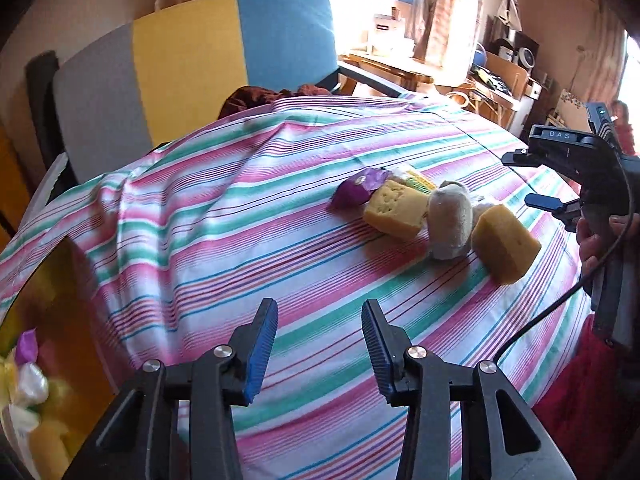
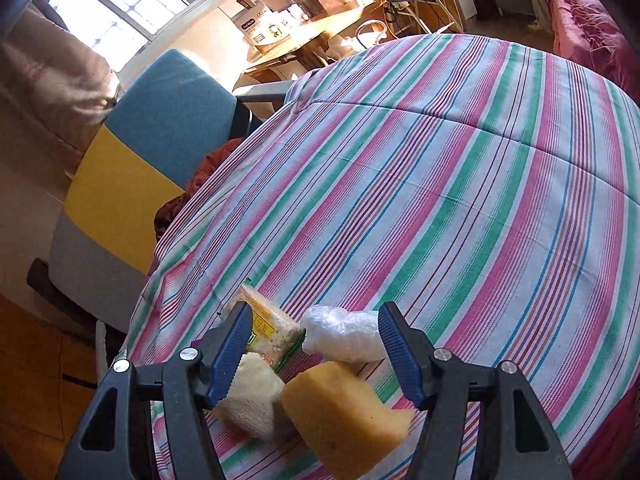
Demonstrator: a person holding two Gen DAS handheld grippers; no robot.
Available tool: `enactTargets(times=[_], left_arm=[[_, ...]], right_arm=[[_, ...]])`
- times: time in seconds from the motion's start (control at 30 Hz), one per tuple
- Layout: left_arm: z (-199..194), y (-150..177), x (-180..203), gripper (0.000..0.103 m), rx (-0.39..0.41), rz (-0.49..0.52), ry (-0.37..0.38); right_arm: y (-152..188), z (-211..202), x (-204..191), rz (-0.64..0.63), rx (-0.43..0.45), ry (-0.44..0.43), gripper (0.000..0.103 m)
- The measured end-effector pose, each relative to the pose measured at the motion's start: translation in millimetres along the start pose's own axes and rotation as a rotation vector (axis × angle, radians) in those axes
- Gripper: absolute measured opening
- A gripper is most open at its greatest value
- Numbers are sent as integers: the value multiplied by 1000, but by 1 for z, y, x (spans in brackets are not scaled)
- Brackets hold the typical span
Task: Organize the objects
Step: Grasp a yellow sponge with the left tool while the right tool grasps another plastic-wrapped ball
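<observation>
Sponge (image 2: 344, 412) between parted right gripper (image 2: 316, 354).

Wide bare stretch of striped cloth (image 2: 460, 200) left open, small cluster of sponges (image 1: 506, 242) and packets (image 1: 358, 190) crowded near its edge, chair (image 1: 192, 76) set close behind.

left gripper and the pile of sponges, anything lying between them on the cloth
Nothing. In the left wrist view only bare striped cloth runs from the left gripper to the nearest sponge; the gripper is open and empty.
</observation>
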State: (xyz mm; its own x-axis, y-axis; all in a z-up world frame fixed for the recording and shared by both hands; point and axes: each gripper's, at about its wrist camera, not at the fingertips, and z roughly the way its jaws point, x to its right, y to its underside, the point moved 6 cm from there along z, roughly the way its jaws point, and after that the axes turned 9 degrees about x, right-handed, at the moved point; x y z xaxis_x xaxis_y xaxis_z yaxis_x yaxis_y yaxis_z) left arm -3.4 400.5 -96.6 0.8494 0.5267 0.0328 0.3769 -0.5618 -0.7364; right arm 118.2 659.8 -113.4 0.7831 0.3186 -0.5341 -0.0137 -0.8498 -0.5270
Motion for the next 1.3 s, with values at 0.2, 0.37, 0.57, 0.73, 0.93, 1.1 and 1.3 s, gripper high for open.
enactTargets(times=[0.2, 0.37, 0.57, 0.73, 0.93, 1.1, 1.3], left_arm=[[59, -24, 21, 50, -33, 61, 37], [87, -37, 33, 72, -32, 108, 56], [112, -50, 54, 76, -26, 196, 79], [129, -51, 63, 60, -56, 163, 156], [111, -35, 58, 49, -60, 105, 201], [76, -11, 33, 48, -70, 8, 216], [24, 28, 3, 48, -116, -96, 222]], right_arm=[[4, 4, -3, 3, -30, -31, 66], [3, 4, -1, 35, -43, -59, 66], [0, 4, 10, 105, -37, -70, 66], [1, 8, 17, 123, -48, -43, 66], [-2, 14, 32, 136, -47, 39, 66], [3, 28, 32, 80, -83, 108, 66], [13, 43, 15, -65, -135, 152, 66]])
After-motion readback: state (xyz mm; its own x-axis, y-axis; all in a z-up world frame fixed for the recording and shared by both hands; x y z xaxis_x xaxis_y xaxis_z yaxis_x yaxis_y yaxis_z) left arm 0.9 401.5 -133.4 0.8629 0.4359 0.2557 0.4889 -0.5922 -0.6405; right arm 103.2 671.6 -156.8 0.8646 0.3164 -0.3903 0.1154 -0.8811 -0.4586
